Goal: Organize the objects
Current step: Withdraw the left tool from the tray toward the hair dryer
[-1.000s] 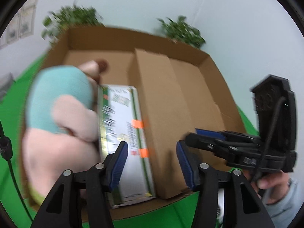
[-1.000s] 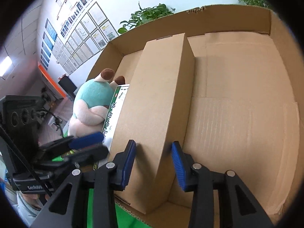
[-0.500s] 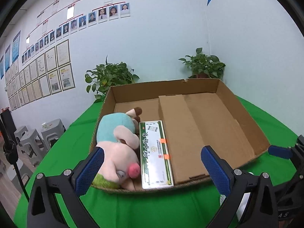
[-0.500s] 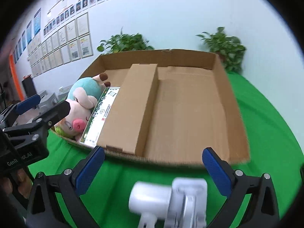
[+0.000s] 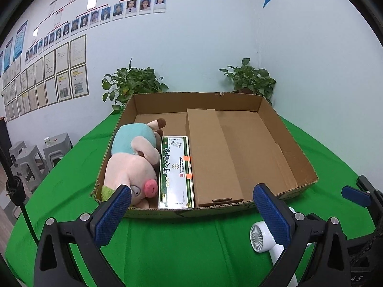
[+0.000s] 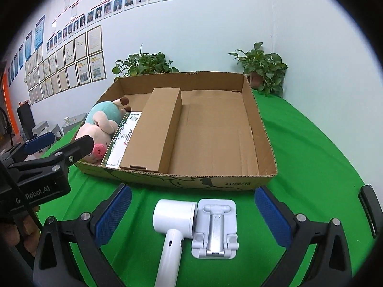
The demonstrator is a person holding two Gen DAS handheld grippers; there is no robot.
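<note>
A shallow cardboard tray (image 5: 308, 165) (image 6: 263, 129) on the green table holds a plush pig (image 5: 134, 165) (image 6: 100, 124) at the left, a green-and-white carton (image 5: 176, 172) (image 6: 124, 134) beside it, and a long brown box (image 5: 210, 157) (image 6: 155, 129). In front of the tray lie a white hair dryer (image 6: 173, 224) (image 5: 261, 236) and a white folding stand (image 6: 215, 227), touching side by side. My right gripper (image 6: 191, 215) is open, with the dryer and stand between its fingers. My left gripper (image 5: 191, 215) is open and empty before the tray's front wall.
Two potted plants (image 5: 134, 86) (image 5: 251, 81) stand behind the tray against the wall. Grey stools (image 5: 36, 157) stand off the table at the left. The tray's right half (image 6: 215, 134) is bare cardboard. Green cloth (image 6: 311, 143) surrounds the tray.
Both grippers have pulled back out of the tray toward the table's front and opened wide. The hair dryer and stand have come into view under the right gripper.
</note>
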